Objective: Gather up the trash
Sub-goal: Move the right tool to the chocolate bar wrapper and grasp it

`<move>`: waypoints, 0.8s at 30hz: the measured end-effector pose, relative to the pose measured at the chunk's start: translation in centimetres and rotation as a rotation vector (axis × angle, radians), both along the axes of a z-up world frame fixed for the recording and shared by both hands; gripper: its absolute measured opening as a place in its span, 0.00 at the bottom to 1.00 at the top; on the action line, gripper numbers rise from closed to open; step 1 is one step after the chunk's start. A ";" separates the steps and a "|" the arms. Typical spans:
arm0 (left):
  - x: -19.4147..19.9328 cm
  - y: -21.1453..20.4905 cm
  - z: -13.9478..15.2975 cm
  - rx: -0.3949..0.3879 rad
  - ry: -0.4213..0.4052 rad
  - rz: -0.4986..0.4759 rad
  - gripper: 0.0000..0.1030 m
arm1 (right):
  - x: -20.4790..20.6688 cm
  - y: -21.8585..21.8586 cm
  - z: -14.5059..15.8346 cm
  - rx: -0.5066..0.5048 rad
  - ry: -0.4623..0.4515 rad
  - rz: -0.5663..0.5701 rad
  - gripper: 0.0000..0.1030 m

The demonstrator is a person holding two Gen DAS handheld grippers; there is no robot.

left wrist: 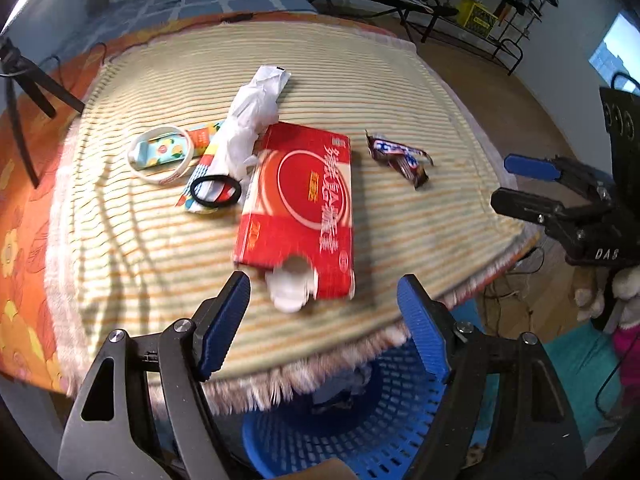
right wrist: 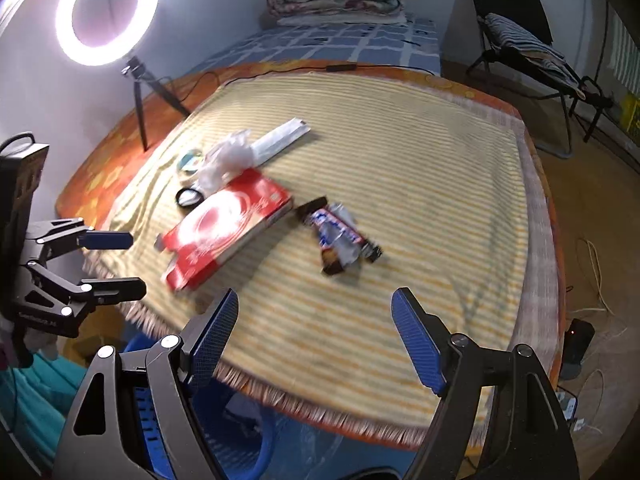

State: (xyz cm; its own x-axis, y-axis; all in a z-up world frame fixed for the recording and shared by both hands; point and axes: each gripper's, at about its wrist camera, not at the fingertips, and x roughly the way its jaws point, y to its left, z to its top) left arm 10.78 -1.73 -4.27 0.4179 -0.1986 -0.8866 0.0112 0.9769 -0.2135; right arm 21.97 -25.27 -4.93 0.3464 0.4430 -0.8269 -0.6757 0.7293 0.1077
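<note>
On the striped blanket [left wrist: 400, 72] lies a red carton [left wrist: 300, 200], a crumpled white wad [left wrist: 290, 288] poking from its near open end. To its right is a dark candy wrapper [left wrist: 400, 158]; behind it lies a white plastic bag [left wrist: 252, 116]. My left gripper [left wrist: 324, 320] hangs open just in front of the carton, holding nothing. My right gripper [right wrist: 316, 332] is open and empty over the blanket's near edge, with the candy wrapper [right wrist: 340, 236] ahead and the red carton [right wrist: 224, 228] ahead to the left. A blue slotted basket [left wrist: 360, 420] stands on the floor below the edge.
Left of the carton lie a black ring [left wrist: 216, 191] and a white ring around a small patterned tube [left wrist: 160, 152]. A ring light [right wrist: 108, 12] on a tripod stands at the far left. A folding chair [right wrist: 520, 40] and cables [right wrist: 592, 272] are on the right.
</note>
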 end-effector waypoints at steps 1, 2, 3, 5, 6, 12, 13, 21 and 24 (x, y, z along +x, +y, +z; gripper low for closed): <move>0.7 0.0 -0.2 -0.003 0.014 -0.002 0.77 | 0.5 0.2 -0.1 0.004 0.006 -0.003 0.77; 1.3 0.0 -0.4 0.001 0.022 0.000 0.77 | 1.1 0.3 -0.1 0.009 0.015 -0.008 0.77; 1.9 0.0 -0.7 0.006 0.027 0.004 0.77 | 1.6 0.3 -0.2 0.011 0.022 -0.014 0.77; 2.8 -0.1 -1.0 0.019 0.036 0.005 0.77 | 2.5 0.4 -0.5 0.016 0.036 -0.021 0.77; 3.2 -0.2 -1.2 0.029 0.041 0.003 0.77 | 2.9 0.5 -0.6 0.015 0.041 -0.022 0.77; 5.8 -1.4 -2.0 0.102 0.059 -0.020 0.77 | 4.5 1.5 -1.2 0.008 0.062 0.005 0.77; 6.3 -1.7 -2.1 0.116 0.063 -0.026 0.77 | 4.8 1.7 -1.3 0.010 0.070 0.007 0.77; 8.3 -2.7 -3.8 0.214 0.091 -0.034 0.77 | 7.7 2.7 -3.2 0.015 0.158 -0.007 0.77; 8.8 -2.8 -4.0 0.237 0.086 -0.036 0.77 | 8.4 3.1 -4.2 -0.002 0.176 -0.012 0.77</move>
